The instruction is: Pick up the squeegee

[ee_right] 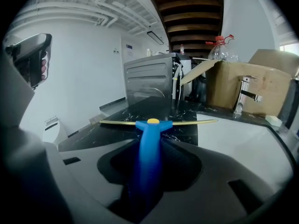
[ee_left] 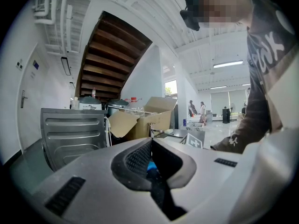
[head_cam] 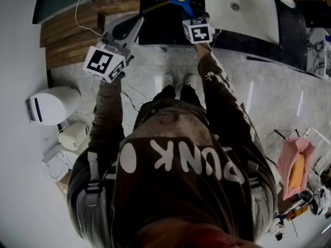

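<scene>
A person standing at a dark marble counter point(ee_right: 117, 113) clamps the right gripper point(ee_right: 149, 141) narrowly on the blue handle of the squeegee point(ee_right: 149, 125), its yellow blade stretched crosswise just above or on the counter beside a white sink point(head_cam: 248, 9). The left gripper point(ee_left: 150, 141) is held level off to the side with its jaws together and nothing between them. The grasp looks secured, so what appears to remain is the lift clear of the counter, though the views do not settle whether the blade has already left the surface.
</scene>
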The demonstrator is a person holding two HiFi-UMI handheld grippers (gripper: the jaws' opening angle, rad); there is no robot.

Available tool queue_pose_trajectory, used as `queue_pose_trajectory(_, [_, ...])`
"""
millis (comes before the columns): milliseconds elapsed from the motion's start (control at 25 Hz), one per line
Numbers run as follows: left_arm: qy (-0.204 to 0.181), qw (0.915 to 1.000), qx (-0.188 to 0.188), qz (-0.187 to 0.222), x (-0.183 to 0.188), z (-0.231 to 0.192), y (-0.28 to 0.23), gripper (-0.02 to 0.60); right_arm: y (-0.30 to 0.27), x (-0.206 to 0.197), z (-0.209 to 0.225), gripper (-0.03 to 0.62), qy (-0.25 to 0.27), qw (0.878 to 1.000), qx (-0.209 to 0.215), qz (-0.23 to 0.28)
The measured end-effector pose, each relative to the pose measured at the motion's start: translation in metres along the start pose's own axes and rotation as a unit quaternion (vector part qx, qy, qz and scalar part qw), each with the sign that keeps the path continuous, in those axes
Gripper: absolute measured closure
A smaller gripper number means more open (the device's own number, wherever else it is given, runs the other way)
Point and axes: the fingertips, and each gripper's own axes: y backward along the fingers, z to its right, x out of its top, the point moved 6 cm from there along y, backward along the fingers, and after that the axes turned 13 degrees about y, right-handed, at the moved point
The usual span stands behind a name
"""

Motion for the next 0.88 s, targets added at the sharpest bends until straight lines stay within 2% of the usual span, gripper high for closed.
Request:
queue_pose_trajectory(360, [-0.004, 1.0, -0.006, 0.004, 0.004, 0.009, -0.002, 0.578, 0.026, 0.011, 0.014, 0.444, 0.007, 0.999, -0.019, 0.038])
queue_pose_trajectory(880, [-0.014, 0.9997, -0.016, 0.011, 0.013, 0.022, -0.008, 0.578, 0.092, 0.042, 0.031, 0.444, 0.024, 0.993, -0.049, 0.107])
